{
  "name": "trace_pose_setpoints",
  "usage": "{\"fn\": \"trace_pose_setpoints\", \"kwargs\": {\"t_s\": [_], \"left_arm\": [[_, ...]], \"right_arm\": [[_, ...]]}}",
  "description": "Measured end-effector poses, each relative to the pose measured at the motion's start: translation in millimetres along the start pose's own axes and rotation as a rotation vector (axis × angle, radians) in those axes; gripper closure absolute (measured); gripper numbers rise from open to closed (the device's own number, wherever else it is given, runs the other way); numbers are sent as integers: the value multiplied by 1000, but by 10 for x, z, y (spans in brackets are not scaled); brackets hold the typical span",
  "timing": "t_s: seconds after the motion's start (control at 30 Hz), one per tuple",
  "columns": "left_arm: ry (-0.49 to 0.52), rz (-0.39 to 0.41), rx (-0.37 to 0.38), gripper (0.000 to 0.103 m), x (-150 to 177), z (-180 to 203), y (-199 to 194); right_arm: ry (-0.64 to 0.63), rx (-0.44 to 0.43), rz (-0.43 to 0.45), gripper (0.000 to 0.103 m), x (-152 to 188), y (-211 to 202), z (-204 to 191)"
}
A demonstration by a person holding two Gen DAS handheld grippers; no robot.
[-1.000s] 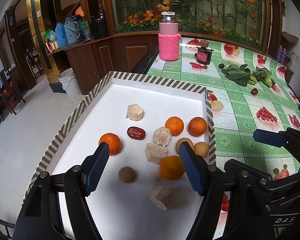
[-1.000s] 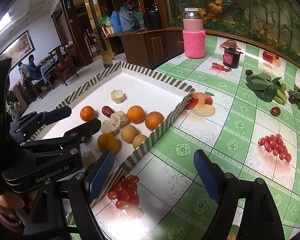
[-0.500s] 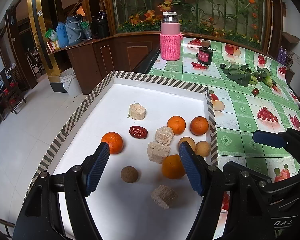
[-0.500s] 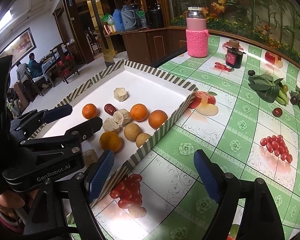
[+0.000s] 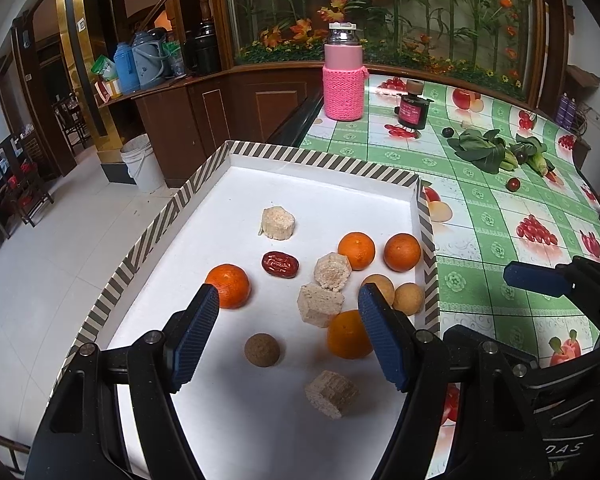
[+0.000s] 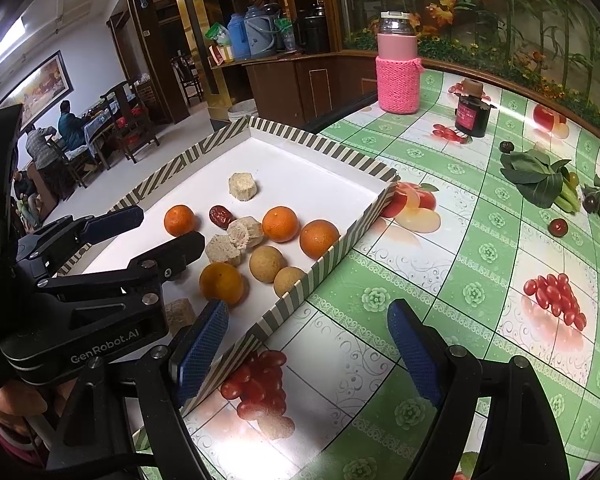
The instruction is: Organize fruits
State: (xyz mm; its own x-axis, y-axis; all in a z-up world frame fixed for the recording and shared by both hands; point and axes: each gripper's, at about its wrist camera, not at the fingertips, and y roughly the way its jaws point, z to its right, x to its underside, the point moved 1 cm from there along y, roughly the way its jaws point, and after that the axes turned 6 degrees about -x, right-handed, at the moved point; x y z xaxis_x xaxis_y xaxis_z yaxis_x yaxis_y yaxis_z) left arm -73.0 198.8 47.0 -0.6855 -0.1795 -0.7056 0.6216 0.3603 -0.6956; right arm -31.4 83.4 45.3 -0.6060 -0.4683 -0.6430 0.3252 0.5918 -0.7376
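Right now I hold both grippers over the near end of the desk [image 6: 452,264], and both sets of jaws stand wide apart with nothing between them. The left gripper [image 5: 288,336] hangs above the striped tray [image 5: 324,160]; the right gripper [image 6: 308,344] hangs over the tray's near corner and the fruit-print cloth beside it.

The fruit lies loose on the white tray floor, mixed with other things. I count four oranges: one off to the left [image 5: 229,285], two side by side near the right wall [image 5: 356,250] [image 5: 402,252], and one nearer me [image 5: 346,340]. Two tan round fruits [image 5: 408,299] sit close together against the right wall, a red date [image 5: 280,264] lies in the middle, and a brown ball [image 5: 262,350] rests between my left jaws' line of sight. Four pale crumbly blocks [image 5: 320,304] are scattered among them, two of them touching.

I judge the sorting unsettled: like does not lie with like, oranges are well apart and blocks sit among the fruit. Further along the desk, leafy greens [image 6: 536,178] and a few dark small fruits [image 6: 558,226] lie outside the tray. Whether those belong in the tray, or whether things are being spread out of it, I cannot tell from this scene.
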Motion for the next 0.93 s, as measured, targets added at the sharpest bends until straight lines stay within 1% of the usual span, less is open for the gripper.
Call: {"fn": "trace_pose_setpoints", "kwargs": {"t_s": [0.17,0.57,0.77,0.87,0.93], "left_arm": [[-11,-14,6,31,-1,-24,25],[-17,-12,4,31,-4,-20,24],[17,22,-14,31,-8,50,-11],[24,9,6,31,-32,120,-30],[26,5,18,26,-56,188,-54]], "right_arm": [[1,-1,-5,20,-2,7,-4],[-3,-1,-14,19,0,27,-8],[-1,0,-14,19,12,24,19],[10,15,-7,19,19,-23,80],[19,29,-1,19,29,-71,136]]}}
